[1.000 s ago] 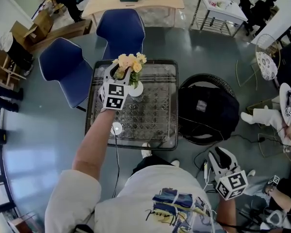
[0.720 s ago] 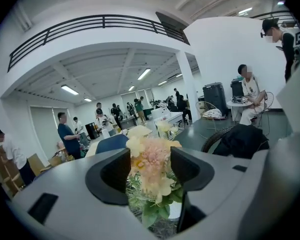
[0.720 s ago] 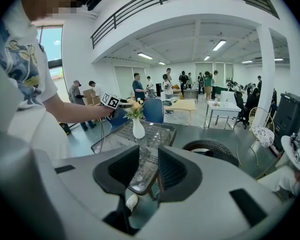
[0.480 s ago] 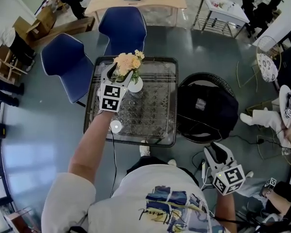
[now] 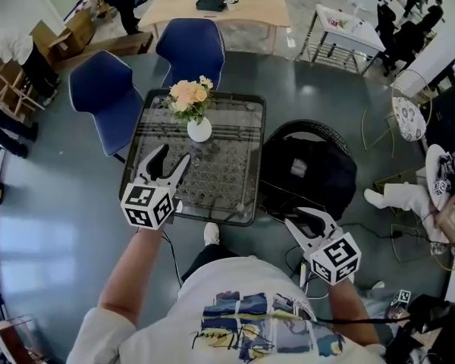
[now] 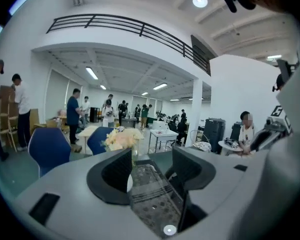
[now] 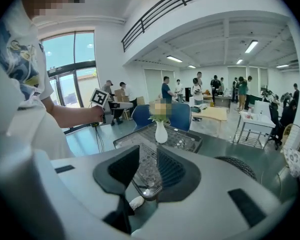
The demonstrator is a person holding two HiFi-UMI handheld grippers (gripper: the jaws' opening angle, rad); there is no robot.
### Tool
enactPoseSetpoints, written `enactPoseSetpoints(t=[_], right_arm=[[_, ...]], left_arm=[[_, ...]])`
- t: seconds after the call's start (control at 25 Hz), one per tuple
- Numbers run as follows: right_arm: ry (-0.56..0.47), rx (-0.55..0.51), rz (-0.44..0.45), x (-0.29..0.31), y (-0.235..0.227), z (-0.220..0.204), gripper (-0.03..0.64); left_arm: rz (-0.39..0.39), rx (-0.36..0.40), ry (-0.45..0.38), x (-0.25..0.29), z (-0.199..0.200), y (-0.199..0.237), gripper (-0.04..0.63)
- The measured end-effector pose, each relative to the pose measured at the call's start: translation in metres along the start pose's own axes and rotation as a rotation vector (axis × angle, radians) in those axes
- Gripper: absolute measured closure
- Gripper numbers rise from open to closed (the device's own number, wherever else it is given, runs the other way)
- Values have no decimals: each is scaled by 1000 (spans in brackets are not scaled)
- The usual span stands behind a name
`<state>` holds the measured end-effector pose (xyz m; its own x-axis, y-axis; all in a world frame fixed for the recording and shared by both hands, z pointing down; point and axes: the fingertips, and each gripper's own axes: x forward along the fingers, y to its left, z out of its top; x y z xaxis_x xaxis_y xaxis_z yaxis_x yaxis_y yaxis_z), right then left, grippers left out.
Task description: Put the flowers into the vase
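A bunch of pale yellow and peach flowers [image 5: 188, 95] stands upright in a small white vase [image 5: 199, 130] at the far side of the glass table [image 5: 239, 192]. My left gripper [image 5: 171, 156] hovers over the table's near left part, well short of the vase, open with nothing between its jaws. In the left gripper view the flowers [image 6: 121, 139] show past the left jaw, which hides most of the vase. My right gripper [image 5: 307, 220] hangs off the table's near right corner, open and empty. The right gripper view has the vase [image 7: 161, 132] straight ahead.
Two blue chairs [image 5: 189, 48] [image 5: 106, 97] stand behind and left of the table. A black bag [image 5: 307, 169] lies on a round seat to the right. A wooden table [image 5: 216, 6] and several people are farther off.
My left gripper has opened, let go of the flowers and pulled back from the vase toward the table's near edge. The flowers stay in the vase. The right gripper has shifted slightly.
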<state>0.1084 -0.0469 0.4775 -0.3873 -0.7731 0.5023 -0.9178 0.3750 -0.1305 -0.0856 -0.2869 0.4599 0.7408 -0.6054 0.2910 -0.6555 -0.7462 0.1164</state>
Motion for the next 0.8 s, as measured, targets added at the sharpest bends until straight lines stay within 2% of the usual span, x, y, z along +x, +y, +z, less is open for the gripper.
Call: enactPoseSetpoints(t=[0.08,0.16,0.24,0.28,0.36,0.48,0.68,0.8], right_arm=[[-4,-37,65,-1,14,0,505],[1,-79,138,-2,32,-2,505],[10,-118,222,-3,55,-6,518],[14,-136,264,-4,67,-9,533],[26,-167,334,-6,88,-19,556],[37,-205,393,-16,106,-37,575],[24,-235,427,-32,124,-53,586],[25,-248,425,-41,128,-58,588]], left_arm=[[-26,-42,36,-29,-19,-29,337],[-58,-79,62,-60,-33,-60,422],[-87,-118,85,-92,-47,-92,545],[-99,-133,98,-107,-54,-109,577],[-128,-163,127,-132,-72,-143,586],[-177,-184,165,-152,-98,-195,586],[-281,-80,240,-171,-115,-266,586],[-325,-72,247,-175,-118,-293,586]])
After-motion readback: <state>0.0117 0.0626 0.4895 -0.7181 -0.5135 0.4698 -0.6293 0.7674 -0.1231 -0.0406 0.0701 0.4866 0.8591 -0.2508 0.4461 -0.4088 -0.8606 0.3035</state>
